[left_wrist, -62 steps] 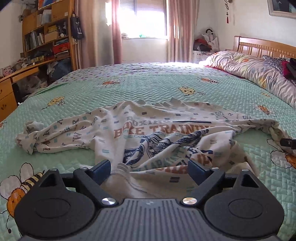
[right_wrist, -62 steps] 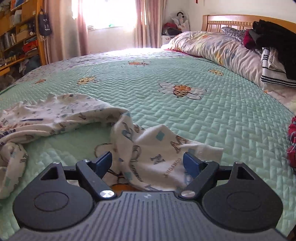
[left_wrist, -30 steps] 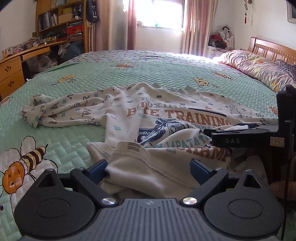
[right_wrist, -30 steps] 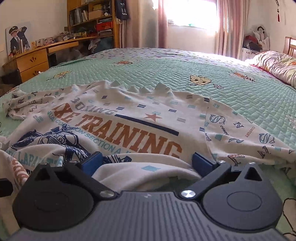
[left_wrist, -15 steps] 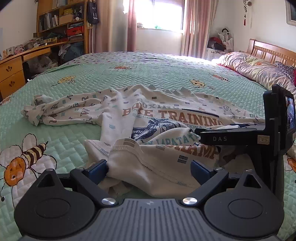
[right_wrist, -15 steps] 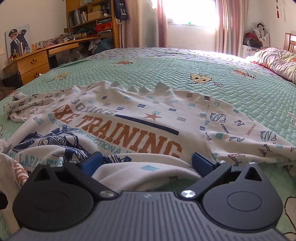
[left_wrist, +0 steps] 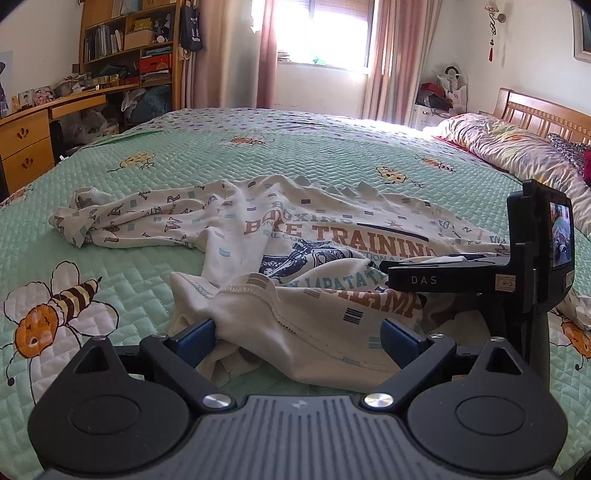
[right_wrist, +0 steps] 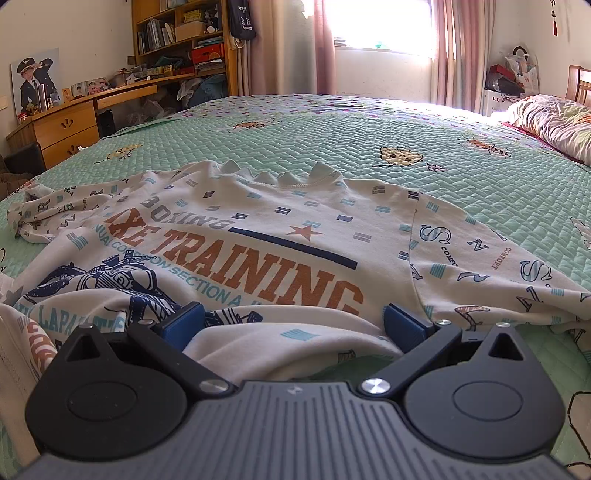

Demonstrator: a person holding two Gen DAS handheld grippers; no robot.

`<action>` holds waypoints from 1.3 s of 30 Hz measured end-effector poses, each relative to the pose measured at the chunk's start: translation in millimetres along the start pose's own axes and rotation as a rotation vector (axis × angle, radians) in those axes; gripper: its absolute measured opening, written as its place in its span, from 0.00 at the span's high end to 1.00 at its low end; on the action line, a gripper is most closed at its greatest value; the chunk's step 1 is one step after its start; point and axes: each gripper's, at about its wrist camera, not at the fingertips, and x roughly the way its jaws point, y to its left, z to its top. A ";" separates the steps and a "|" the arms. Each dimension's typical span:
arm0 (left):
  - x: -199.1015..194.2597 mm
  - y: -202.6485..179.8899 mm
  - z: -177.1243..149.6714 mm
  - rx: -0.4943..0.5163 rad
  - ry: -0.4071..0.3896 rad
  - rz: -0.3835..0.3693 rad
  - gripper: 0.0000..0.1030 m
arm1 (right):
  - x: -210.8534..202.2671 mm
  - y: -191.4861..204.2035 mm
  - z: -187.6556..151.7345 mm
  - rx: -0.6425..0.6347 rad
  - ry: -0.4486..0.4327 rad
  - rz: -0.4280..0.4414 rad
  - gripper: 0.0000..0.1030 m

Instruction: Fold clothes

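A white printed sweatshirt [left_wrist: 295, 236] reading "TRAINING" lies rumpled on the green quilted bed [left_wrist: 295, 155], collar away from me. It also shows in the right wrist view [right_wrist: 258, 236]. My left gripper [left_wrist: 297, 332] is open, its blue pads on either side of the bunched lower hem at the shirt's left. My right gripper [right_wrist: 293, 321] is open, with the folded hem lying between its pads. The right gripper's body with its camera screen [left_wrist: 532, 266] shows at the right of the left wrist view, low over the shirt.
A wooden desk [right_wrist: 70, 122] and bookshelves [left_wrist: 129, 40] stand to the left of the bed. Pillows [left_wrist: 517, 147] and a wooden headboard [left_wrist: 546, 110] lie at the far right. A curtained window [left_wrist: 321, 33] is behind.
Both grippers came in from the shirt's outer parts to its near hem. In the last half second the left gripper edged closer to the bunched hem; the right gripper barely moved.
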 end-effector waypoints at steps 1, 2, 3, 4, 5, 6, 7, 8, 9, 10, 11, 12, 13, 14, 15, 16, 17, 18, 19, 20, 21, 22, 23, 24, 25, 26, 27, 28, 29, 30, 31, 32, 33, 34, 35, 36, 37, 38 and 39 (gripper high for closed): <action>-0.9 0.2 0.9 0.000 -0.001 0.003 0.07 | 0.0 0.0 0.0 0.000 0.000 0.000 0.00; -1.4 0.4 1.7 0.000 0.000 0.006 0.07 | 0.0 0.0 0.0 0.000 0.000 0.000 0.00; -2.1 0.6 2.5 0.002 0.000 0.009 0.07 | 0.0 0.0 0.0 0.000 0.000 0.000 0.00; -3.3 0.5 3.2 0.006 0.000 0.011 0.07 | 0.1 -0.1 0.0 0.000 0.000 0.000 0.00; -4.4 0.6 3.8 0.009 -0.003 0.014 0.07 | 0.1 -0.1 0.0 0.000 0.000 0.000 0.00; -5.3 0.8 4.4 0.010 -0.008 0.018 0.06 | 0.1 -0.1 0.0 0.000 0.000 0.000 0.00; -6.2 1.1 4.9 0.011 -0.013 0.022 0.06 | 0.1 -0.1 0.0 0.000 0.000 0.000 0.00; -5.9 1.4 5.2 0.006 -0.014 0.025 0.06 | 0.1 -0.1 0.0 0.000 0.000 0.000 0.00; -4.7 1.8 5.4 -0.004 -0.011 0.026 0.06 | 0.1 -0.1 0.0 0.000 0.000 0.000 0.00; -3.7 1.3 4.8 -0.006 -0.008 0.025 0.06 | 0.1 0.0 0.0 0.000 0.000 0.000 0.00; -2.8 0.2 3.6 -0.002 -0.004 0.022 0.06 | 0.1 0.0 0.0 0.000 0.000 0.000 0.00; -1.9 -1.0 2.3 0.002 0.000 0.019 0.06 | 0.1 0.0 0.0 0.000 0.000 0.000 0.00; -1.2 -2.2 1.1 0.009 0.004 0.017 0.06 | 0.1 0.0 0.0 0.000 0.000 0.000 0.00; -0.6 -3.1 -0.2 0.016 0.007 0.015 0.06 | 0.1 0.0 0.0 0.000 0.000 0.000 0.00; -0.1 -3.2 -1.1 0.019 0.008 0.015 0.06 | 0.2 0.0 0.0 0.000 0.000 0.000 0.00; -0.3 -2.5 -1.0 0.018 0.008 0.016 0.06 | 0.2 0.0 0.0 0.000 0.000 0.000 0.00; -0.7 -1.3 -0.6 0.014 0.008 0.017 0.06 | 0.2 0.0 0.0 -0.001 0.000 0.000 0.00; -1.1 -0.2 -0.2 0.009 0.007 0.019 0.06 | 0.2 0.0 0.0 -0.001 0.000 0.000 0.00; -1.6 0.7 0.3 0.007 0.006 0.021 0.06 | 0.2 0.0 0.0 -0.001 0.000 0.000 0.00; -2.4 1.5 0.8 0.005 0.003 0.024 0.06 | 0.2 0.0 0.0 -0.001 0.000 0.000 0.00; -3.1 2.0 1.3 0.003 0.001 0.027 0.06 | 0.1 0.0 0.0 -0.001 0.000 0.000 0.00; -3.5 2.4 1.5 0.000 0.001 0.029 0.06 | 0.2 0.1 0.0 -0.001 0.000 0.000 0.00; -3.7 2.7 1.7 -0.001 0.001 0.031 0.06 | 0.1 0.0 0.0 -0.001 0.000 0.000 0.00; -3.8 2.7 1.9 -0.001 0.001 0.031 0.06 | 0.2 0.0 0.1 -0.001 0.000 0.000 0.00; -3.8 2.7 2.0 -0.001 0.002 0.032 0.06 | 0.2 0.0 0.1 -0.001 0.000 0.000 0.00; -3.7 2.4 2.0 0.000 0.002 0.033 0.06 | 0.1 0.0 0.1 -0.001 0.000 0.000 0.00; -3.6 1.9 1.8 0.002 0.003 0.032 0.06 | 0.2 0.0 0.1 -0.001 0.000 0.000 0.00; -3.6 1.3 1.7 0.004 0.004 0.032 0.06 | 0.2 0.0 0.1 -0.001 0.000 0.000 0.00; -3.5 0.7 1.6 0.006 0.004 0.031 0.06 | 0.2 0.0 0.1 -0.001 0.000 0.000 0.00; -3.6 0.2 1.4 0.008 0.005 0.030 0.06 | 0.2 0.0 0.1 -0.001 0.000 0.000 0.00; -3.8 -0.4 1.3 0.008 0.005 0.030 0.06 | 0.2 0.0 0.1 -0.001 0.000 0.000 0.00; -4.0 -0.9 1.1 0.009 0.005 0.030 0.06 | 0.2 0.0 0.1 -0.001 0.000 0.000 0.00; -4.0 -1.1 1.0 0.009 0.005 0.030 0.06 | 0.2 0.0 0.1 -0.001 0.000 0.000 0.00; -4.0 -0.9 0.8 0.008 0.005 0.030 0.06 | 0.2 0.0 0.1 -0.001 0.000 0.000 0.00; -4.0 -0.6 0.6 0.008 0.006 0.030 0.06 | 0.2 0.0 0.1 -0.001 0.000 0.000 0.00; -3.7 -0.5 0.5 0.007 0.007 0.031 0.06 | 0.1 0.0 0.1 -0.001 0.000 0.000 0.00; -3.4 -0.5 0.5 0.006 0.008 0.032 0.06 | 0.2 0.0 0.1 -0.001 0.000 0.000 0.00; -3.3 -0.4 0.4 0.006 0.009 0.032 0.06 | 0.2 0.0 0.1 -0.001 0.000 0.000 0.00; -3.3 -0.4 0.2 0.006 0.009 0.032 0.06 | 0.2 0.0 0.1 -0.001 0.000 0.000 0.00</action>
